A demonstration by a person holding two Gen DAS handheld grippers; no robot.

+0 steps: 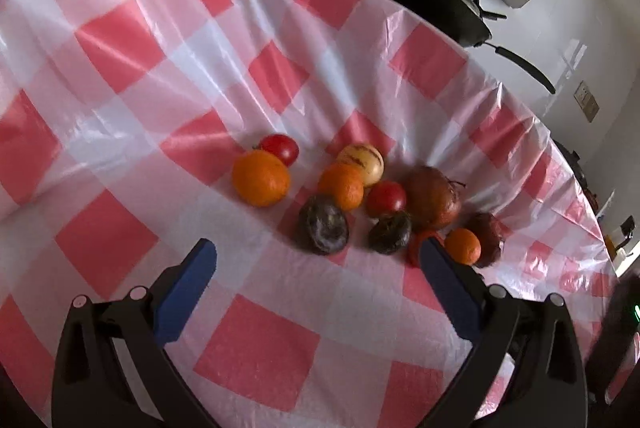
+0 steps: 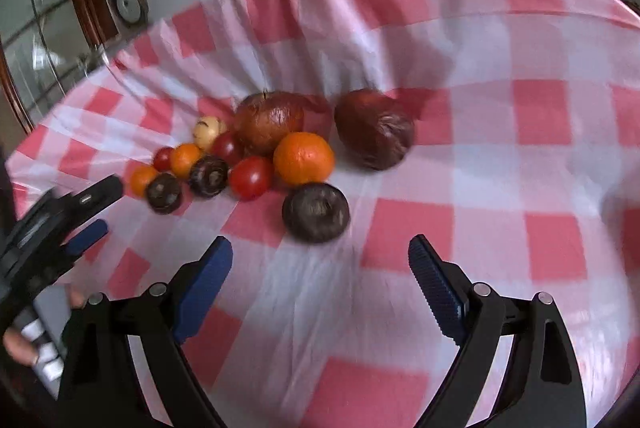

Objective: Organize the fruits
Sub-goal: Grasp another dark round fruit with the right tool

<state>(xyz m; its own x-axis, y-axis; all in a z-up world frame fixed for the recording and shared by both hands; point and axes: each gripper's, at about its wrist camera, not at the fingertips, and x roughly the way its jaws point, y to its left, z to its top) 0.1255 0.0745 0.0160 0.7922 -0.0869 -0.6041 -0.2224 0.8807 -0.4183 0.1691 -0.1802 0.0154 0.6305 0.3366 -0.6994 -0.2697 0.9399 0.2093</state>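
Here | both grippers apart, empty | right wrist alone shows third dark fruit (image 2: pixel 316 212), slightly blurred

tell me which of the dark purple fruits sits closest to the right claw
The biggest-looking dark purple fruit, lying alone just ahead of the open right claw, below the large orange. The other two purple fruits lie farther left.

Fruits (image 1: pixel 344 200) clustered on tablecloth (image 1: pixel 160 68), pan (image 1: pixel 432 0) behind
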